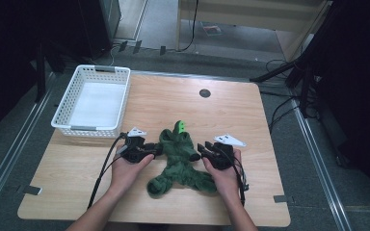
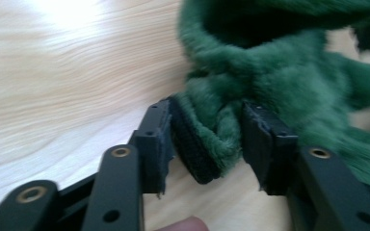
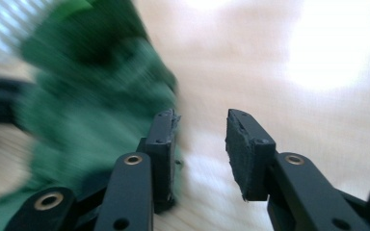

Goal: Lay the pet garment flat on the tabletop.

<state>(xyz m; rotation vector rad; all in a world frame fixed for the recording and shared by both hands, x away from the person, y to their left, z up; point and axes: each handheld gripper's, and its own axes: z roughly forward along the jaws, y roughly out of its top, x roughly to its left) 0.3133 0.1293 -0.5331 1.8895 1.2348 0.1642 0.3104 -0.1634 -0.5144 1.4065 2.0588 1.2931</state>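
**Green plush garment between both my grippers, mid-table**

The green plush garment (image 1: 178,161) lies crumpled on the wooden table (image 1: 77,173), between my hands. A white basket (image 1: 62,113) stands well apart at the far left, holding nothing. My left gripper (image 2: 212,139) stands part open, a fold of plush between its jaws; pressure I cannot confirm. My right gripper (image 3: 200,144) gapes over bare wood, garment just beside it, blurred.
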